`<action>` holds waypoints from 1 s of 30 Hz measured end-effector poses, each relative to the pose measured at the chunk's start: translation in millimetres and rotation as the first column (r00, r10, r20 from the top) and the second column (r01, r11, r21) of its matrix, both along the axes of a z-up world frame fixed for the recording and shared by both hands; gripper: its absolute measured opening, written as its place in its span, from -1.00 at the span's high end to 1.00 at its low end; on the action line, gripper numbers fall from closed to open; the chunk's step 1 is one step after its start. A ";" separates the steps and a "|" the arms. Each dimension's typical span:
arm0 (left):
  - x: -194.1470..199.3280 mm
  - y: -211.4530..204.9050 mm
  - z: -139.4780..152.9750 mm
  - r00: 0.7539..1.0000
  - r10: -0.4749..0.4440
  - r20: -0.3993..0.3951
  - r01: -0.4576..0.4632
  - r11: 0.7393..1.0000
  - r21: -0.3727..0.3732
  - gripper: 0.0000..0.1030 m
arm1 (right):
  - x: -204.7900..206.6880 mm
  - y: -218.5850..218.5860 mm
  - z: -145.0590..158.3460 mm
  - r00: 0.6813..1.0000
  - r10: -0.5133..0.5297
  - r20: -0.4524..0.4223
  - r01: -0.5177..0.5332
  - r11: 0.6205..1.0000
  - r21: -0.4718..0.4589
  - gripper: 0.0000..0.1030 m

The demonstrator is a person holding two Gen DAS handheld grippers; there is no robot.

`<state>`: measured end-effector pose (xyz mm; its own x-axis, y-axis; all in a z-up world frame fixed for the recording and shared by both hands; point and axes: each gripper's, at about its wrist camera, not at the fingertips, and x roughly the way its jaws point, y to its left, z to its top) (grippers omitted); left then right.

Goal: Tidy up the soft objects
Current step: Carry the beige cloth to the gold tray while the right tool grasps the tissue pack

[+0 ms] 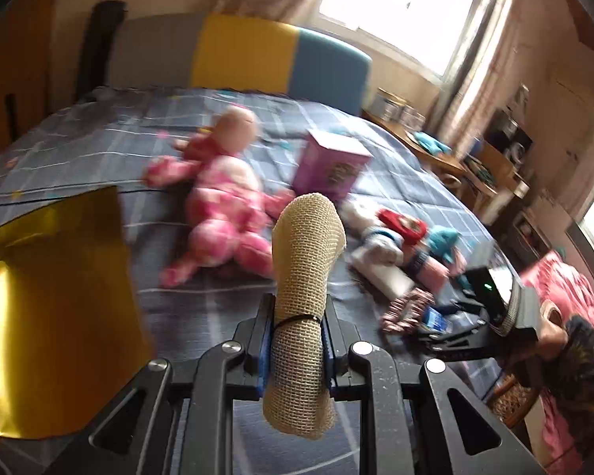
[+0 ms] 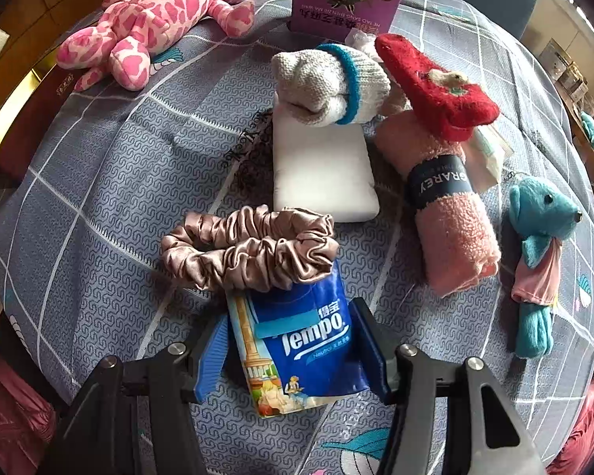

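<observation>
The left tongs (image 1: 295, 350) are clamping a beige mesh bandage roll (image 1: 307, 277) above the bed (image 1: 79, 134). The right tongs (image 2: 293, 360) are straddling a blue Tempo tissue pack (image 2: 297, 348) lying there, pads seemingly not pressing; they should be squeezing its middle, clear of the satin scrunchie (image 2: 249, 249).

Pink-spotted plush giraffe (image 2: 154, 23); blue tissue pack (image 2: 301, 340) (white lettering); red sock (image 2: 435, 91)

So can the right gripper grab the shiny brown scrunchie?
Probably not yet. The right gripper has a blue Tempo tissue pack between its fingers, and the satin scrunchie lies just beyond, partly on that pack.
</observation>
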<state>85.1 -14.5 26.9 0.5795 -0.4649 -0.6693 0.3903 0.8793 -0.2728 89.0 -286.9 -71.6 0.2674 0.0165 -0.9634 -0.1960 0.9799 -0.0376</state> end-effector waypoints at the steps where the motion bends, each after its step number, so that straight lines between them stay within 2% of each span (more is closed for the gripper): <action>1: 1.6 14.2 1.7 0.999 0.041 0.003 -0.041 0.999 0.007 0.59 | 0.2 -4.1 -0.6 1.000 -0.010 -0.005 0.011 1.000 0.014 -0.14; 3: 8.0 49.7 3.3 0.990 0.138 0.003 -0.138 0.990 0.020 0.59 | 3.4 -11.4 -3.0 1.000 -0.026 -0.007 0.026 0.999 0.033 -0.14; 7: 28.1 115.4 -4.1 0.950 0.310 -0.031 -0.308 0.950 0.056 0.59 | 3.8 -14.1 -4.2 0.999 -0.034 -0.004 0.034 0.999 0.027 -0.14; 10: 47.4 146.5 -11.3 0.921 0.387 -0.046 -0.383 0.920 0.088 0.59 | 5.6 -14.0 -5.4 0.999 -0.046 -0.006 0.046 0.998 0.031 -0.14; 12: 63.6 163.1 -18.4 0.908 0.411 -0.079 -0.407 0.911 0.069 0.59 | 5.1 -14.0 -4.1 0.998 -0.056 -0.004 0.056 0.998 0.034 -0.14; 16: 97.2 168.0 -38.4 0.873 0.449 -0.191 -0.451 0.892 0.035 0.59 | 1.8 -10.2 -6.7 0.997 -0.072 0.003 0.072 0.997 0.032 -0.14; 20: 120.6 159.8 -59.5 0.853 0.465 -0.236 -0.467 0.883 0.050 0.58 | -1.6 -9.2 -6.0 0.996 -0.084 0.017 0.084 0.996 0.025 -0.12; 26: 144.4 150.1 -87.3 0.804 0.518 -0.293 -0.511 0.853 0.106 0.55 | -8.8 -6.8 -5.0 0.994 -0.100 0.035 0.099 0.995 0.023 -0.12; 30: 154.0 152.5 -96.5 0.776 0.562 -0.287 -0.544 0.826 0.147 0.25 | -13.6 -5.3 -5.0 0.993 -0.106 0.048 0.104 0.994 0.025 -0.12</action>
<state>239.1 138.0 -69.6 0.4883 -0.0872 -0.8683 -0.2626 0.9342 -0.2415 75.4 -292.1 -76.6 0.3155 0.0069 -0.9489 -0.0904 0.9956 -0.0228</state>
